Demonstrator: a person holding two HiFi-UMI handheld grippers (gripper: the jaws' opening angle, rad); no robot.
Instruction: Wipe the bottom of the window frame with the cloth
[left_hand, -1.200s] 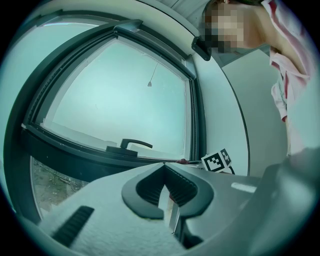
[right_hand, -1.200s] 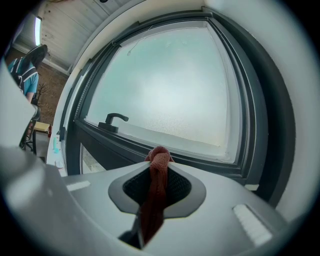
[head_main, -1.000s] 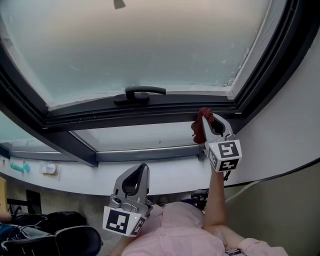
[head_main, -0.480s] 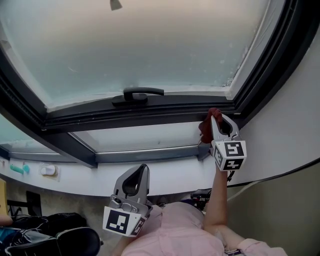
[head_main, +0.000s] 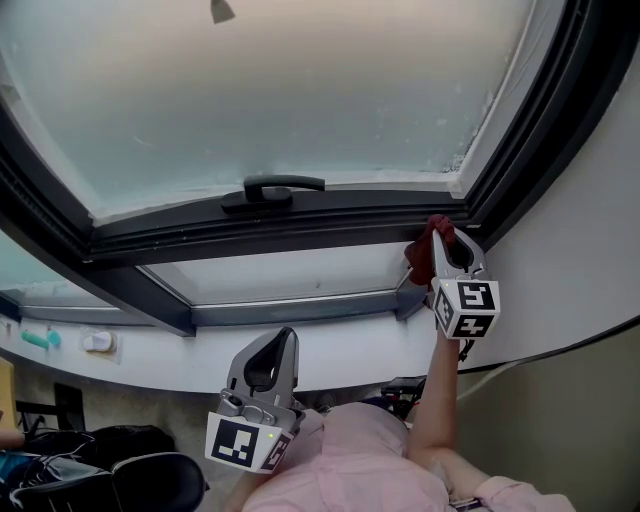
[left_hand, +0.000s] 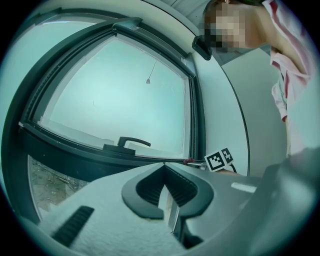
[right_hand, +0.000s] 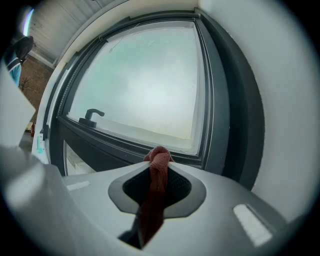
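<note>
The dark red cloth (head_main: 428, 243) is up against the right end of the bottom bar of the dark grey metal window frame (head_main: 300, 228), close to the corner. The head view shows this spot from below. It also shows the right gripper (head_main: 441, 243) reaching up to the bar, with the white wall (head_main: 575, 260) just beside it. The right gripper view shows something the head view does not. There the cloth (right_hand: 154, 197) runs as a thin strip down between the jaws of the right gripper (right_hand: 159, 164), and a small bunch sticks out past the tips. The jaws are squeezed tight on it. The black window handle (right_hand: 91, 116) is far off to the left along the bar (right_hand: 125, 141). The left gripper (head_main: 283, 338) is held low, well away from the window. In its own view the left gripper (left_hand: 164, 164) has its jaws pressed together with nothing between them. Far behind them, a tiny bit of the cloth (left_hand: 190, 161) shows on the bar.
</note>
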